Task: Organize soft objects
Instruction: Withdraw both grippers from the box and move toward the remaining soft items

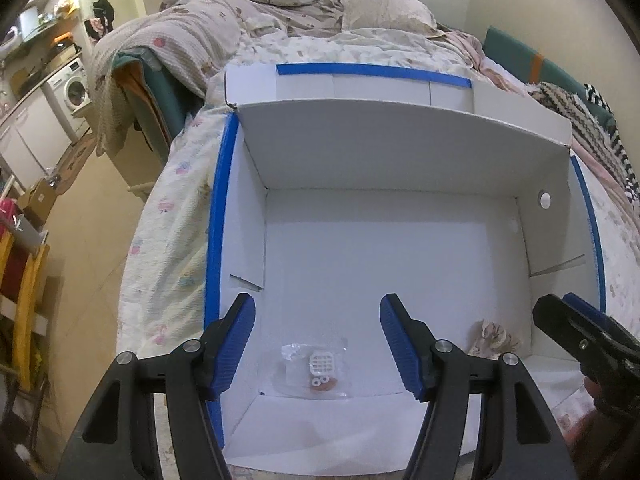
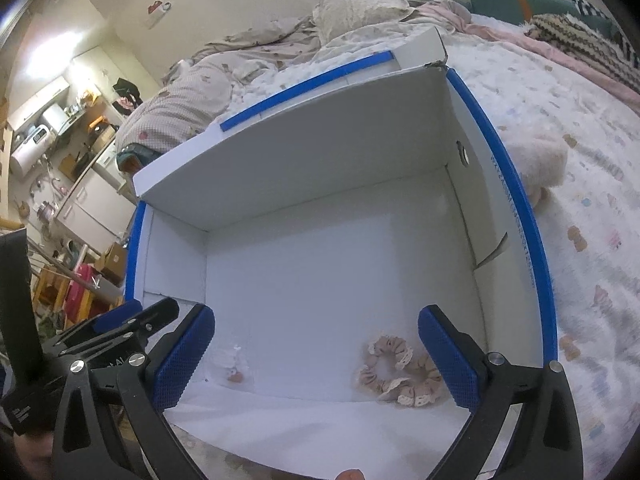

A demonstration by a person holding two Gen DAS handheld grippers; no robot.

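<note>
Two black grippers with blue ribbed pads are held over a white cardboard box with blue-taped rims (image 1: 218, 208), which sits on a bed covered by a pale patterned quilt (image 1: 168, 240). In the left wrist view, the left gripper (image 1: 318, 344) is seen at lower centre with its jaws apart and nothing between them; a small clear plastic bag of white and brown parts (image 1: 316, 370) lies on the box floor below the gap. In the right wrist view, the right gripper (image 2: 316, 356) is seen with its jaws spread wide and empty. Two beige frilled fabric scrunchies (image 2: 400, 372) lie touching each other on the box floor at lower right, just beside the right-hand pad. A pink fluffy plush item (image 2: 548, 164) rests on the quilt outside the box, right of centre.
</note>
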